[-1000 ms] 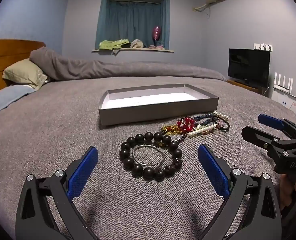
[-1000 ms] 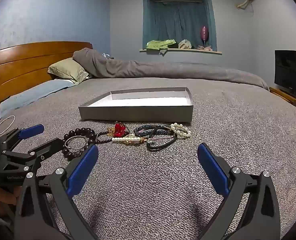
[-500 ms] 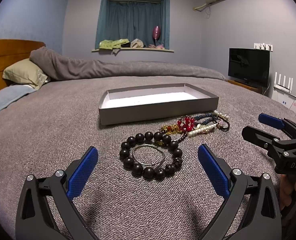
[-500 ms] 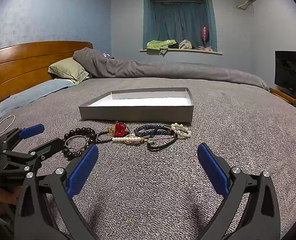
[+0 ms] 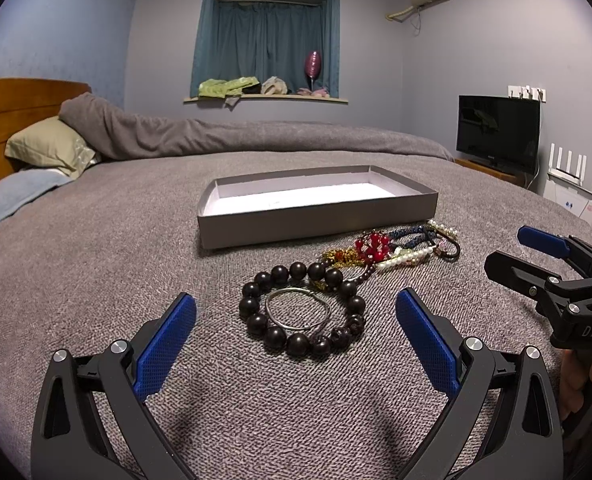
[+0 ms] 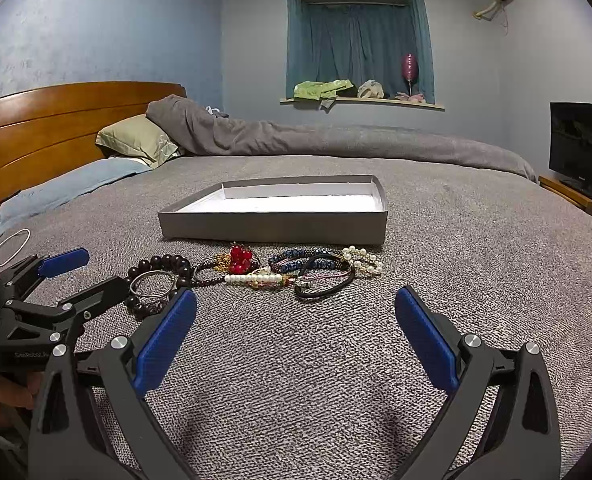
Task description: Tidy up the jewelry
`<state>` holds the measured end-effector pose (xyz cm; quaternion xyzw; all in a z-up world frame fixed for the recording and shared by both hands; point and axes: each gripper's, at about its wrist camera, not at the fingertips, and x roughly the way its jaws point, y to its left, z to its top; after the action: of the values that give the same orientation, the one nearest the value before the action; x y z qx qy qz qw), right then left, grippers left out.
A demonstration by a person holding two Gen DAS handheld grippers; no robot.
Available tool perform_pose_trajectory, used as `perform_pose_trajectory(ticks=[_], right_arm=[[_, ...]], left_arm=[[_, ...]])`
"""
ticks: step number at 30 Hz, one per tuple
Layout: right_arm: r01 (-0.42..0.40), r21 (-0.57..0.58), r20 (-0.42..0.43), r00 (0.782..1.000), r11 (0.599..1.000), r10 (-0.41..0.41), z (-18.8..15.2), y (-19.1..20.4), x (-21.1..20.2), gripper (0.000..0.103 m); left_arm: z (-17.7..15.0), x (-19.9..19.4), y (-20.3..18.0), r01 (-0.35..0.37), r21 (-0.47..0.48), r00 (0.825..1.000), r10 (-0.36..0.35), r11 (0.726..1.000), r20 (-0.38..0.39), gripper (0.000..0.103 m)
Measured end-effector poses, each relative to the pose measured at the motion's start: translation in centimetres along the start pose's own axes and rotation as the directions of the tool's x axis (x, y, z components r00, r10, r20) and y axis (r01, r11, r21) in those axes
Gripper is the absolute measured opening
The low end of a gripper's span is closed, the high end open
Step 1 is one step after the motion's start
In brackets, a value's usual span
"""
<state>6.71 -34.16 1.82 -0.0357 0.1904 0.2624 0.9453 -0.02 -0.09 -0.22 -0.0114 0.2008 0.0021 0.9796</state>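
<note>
Left tool (image 5: 296, 320): spread, empty, low over the bed (image 5: 96, 260). Right tool (image 6: 296, 320): spread, empty.
Bead bracelet (image 5: 302, 306): ahead of left tool, metal ring (image 5: 298, 308) inside.
Tangled jewelry (image 6: 296, 270): beside box (image 6: 274, 226), mid-bed.
Risk: strands snag; lifting one probably drags its neighbours.

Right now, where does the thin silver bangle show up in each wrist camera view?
Left wrist view: the silver bangle lies centre frame, inside the ring of the dark wooden bead bracelet, between the left gripper's fingers.
Right wrist view: the bangle sits left of centre, just past the left gripper's lower finger.
Shared landmark: the grey shallow box behind the jewelry.
</note>
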Motion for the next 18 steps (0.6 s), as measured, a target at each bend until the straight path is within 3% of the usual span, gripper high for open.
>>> perform_pose_trajectory(ticks=[18], right_arm=[[0.001, -0.002, 0.0, 1.0, 1.0, -0.001, 0.05, -0.09, -0.14, 0.098]], left_arm=[[-0.06, 0.12, -0.01, -0.001, 0.002, 1.0, 0.001, 1.0, -0.002, 0.099]])
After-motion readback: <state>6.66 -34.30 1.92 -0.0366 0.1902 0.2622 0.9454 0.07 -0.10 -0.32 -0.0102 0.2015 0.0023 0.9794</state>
